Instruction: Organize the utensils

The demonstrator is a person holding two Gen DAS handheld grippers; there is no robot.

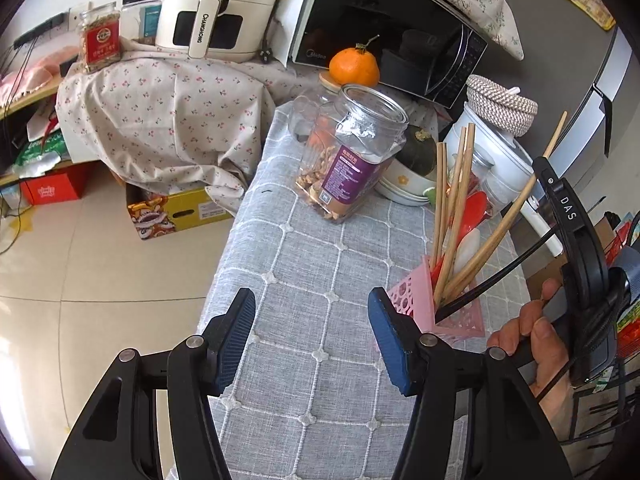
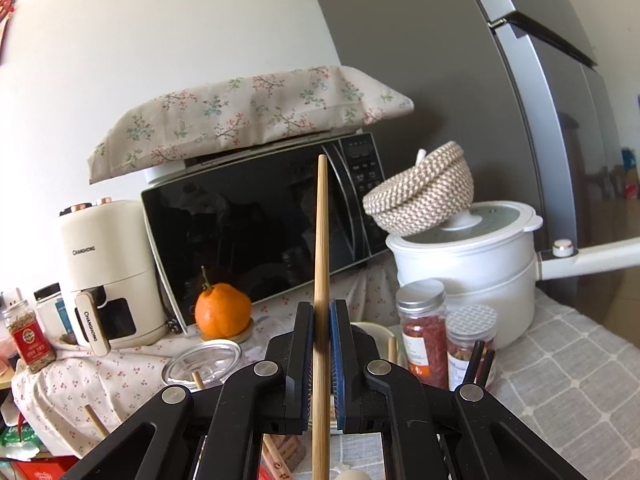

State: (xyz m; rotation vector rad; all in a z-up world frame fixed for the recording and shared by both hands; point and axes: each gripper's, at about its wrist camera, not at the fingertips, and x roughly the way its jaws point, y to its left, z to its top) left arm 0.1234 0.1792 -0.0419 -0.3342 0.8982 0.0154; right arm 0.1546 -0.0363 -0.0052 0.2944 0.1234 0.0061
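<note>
A pink perforated utensil holder (image 1: 416, 300) stands on the grey checked tablecloth (image 1: 320, 272). It holds several wooden chopsticks (image 1: 456, 208), a red spoon (image 1: 474, 208), a white spoon (image 1: 466, 246) and a black chopstick (image 1: 492, 278). My left gripper (image 1: 312, 340) is open and empty, just left of the holder. My right gripper (image 2: 321, 340) is shut on a wooden chopstick (image 2: 321, 240) that stands upright between its pads. In the left wrist view that chopstick (image 1: 512, 216) slants down into the holder, with the right gripper's body (image 1: 576, 240) and the hand behind it.
A clear jar of nuts (image 1: 352, 156) stands mid-table, with an orange (image 1: 354, 68), a microwave (image 2: 260, 232) and an air fryer (image 1: 216, 8) behind. A white pot (image 2: 472, 264) with a woven basket (image 2: 424, 188) on it, spice jars (image 2: 424, 328) and stacked bowls (image 1: 408, 184) crowd the right side.
</note>
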